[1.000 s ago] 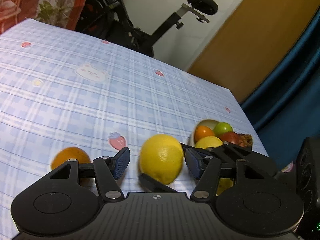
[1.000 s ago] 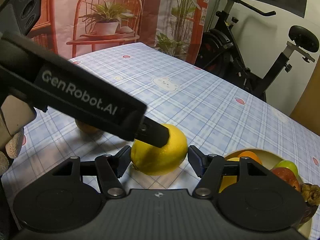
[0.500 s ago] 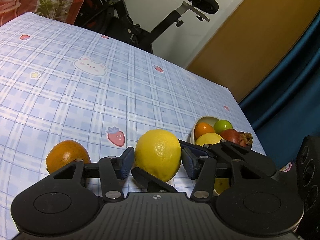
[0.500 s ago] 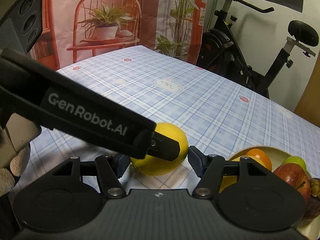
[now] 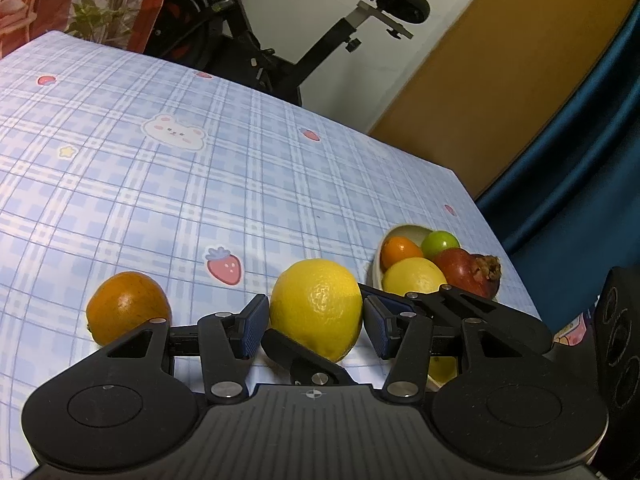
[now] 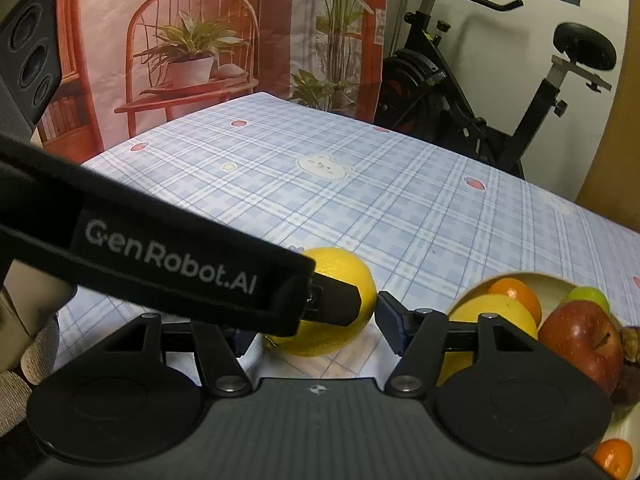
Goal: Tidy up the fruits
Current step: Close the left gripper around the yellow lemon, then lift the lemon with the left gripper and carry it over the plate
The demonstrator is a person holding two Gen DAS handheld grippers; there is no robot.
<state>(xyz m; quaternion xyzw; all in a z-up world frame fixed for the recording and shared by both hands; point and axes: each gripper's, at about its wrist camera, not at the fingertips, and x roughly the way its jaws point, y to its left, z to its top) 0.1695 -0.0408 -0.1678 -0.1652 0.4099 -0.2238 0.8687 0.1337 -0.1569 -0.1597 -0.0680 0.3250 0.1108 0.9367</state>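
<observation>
A yellow lemon [image 5: 316, 308] lies on the blue checked tablecloth between the pads of my left gripper [image 5: 314, 322], whose pads sit close on both sides of it. In the right wrist view the same lemon [image 6: 340, 272] sits between the fingers of my right gripper [image 6: 316, 328], with small gaps; the left gripper's black arm crosses in front of it. An orange [image 5: 128, 306] lies to the left. A cream bowl [image 5: 404, 232] at the right holds an orange, a lime, a lemon and a red apple.
The bowl [image 6: 548, 284] of fruit also shows at the right in the right wrist view. An exercise bike [image 6: 480, 92] stands beyond the table's far edge. A blue curtain [image 5: 580, 160] hangs past the right edge. A printed backdrop [image 6: 200, 40] stands at the far left.
My left gripper has closed in from a wide opening until its pads sit close against the lemon. Both views have shifted a little closer to the lemon.
</observation>
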